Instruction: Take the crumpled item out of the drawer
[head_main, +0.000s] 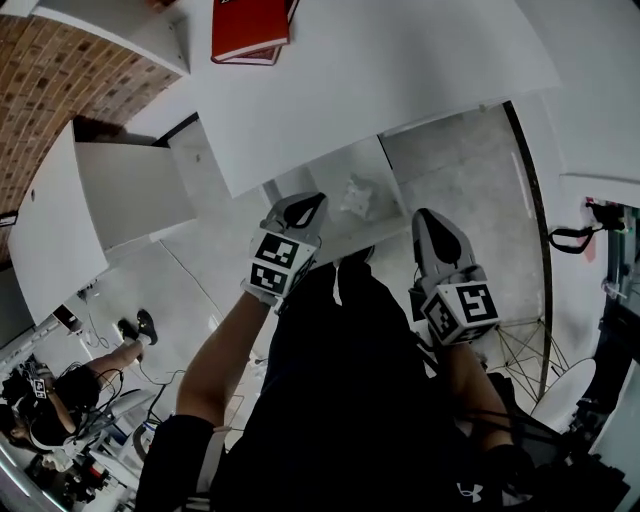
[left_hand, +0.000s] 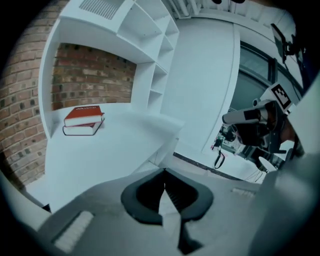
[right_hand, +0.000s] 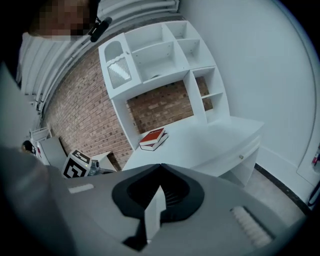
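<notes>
Two claws, one in each of the person's hands, both held low in front of the body, near side of the bench (head_main: 380, 70).

Left claw (head_main: 303, 207): jaws closed tip to tip, nothing between them. Its own view shows the same (left_hand: 164, 175).

Right claw (head_main: 432, 224): also closed and empty, tips meeting in its own view (right_hand: 160, 170). The two claws are apart, left one a bit farther forward. Each carries one marker cube: the left one (head_main: 277, 265), the right one (head_main: 462, 310).

One drawer (head_main: 330, 170) stands pulled out under the bench's near edge. One crumpled item (head_main: 358, 195), white, lies inside it, toward the drawer's right half. It sits between the two claws and just beyond them, touched by neither.

Two red books (head_main: 250, 28), stacked one on the other, lie on the far part of the bench top, well apart from the drawer. They are also seen from the left claw (left_hand: 84, 120) and the right claw (right_hand: 153, 138).

One white shelf unit (right_hand: 160, 55) stands on the bench against the brick wall (right_hand: 90, 110).

One other person (head_main: 60, 395) is low down at the near left of the room, on the floor.
</notes>
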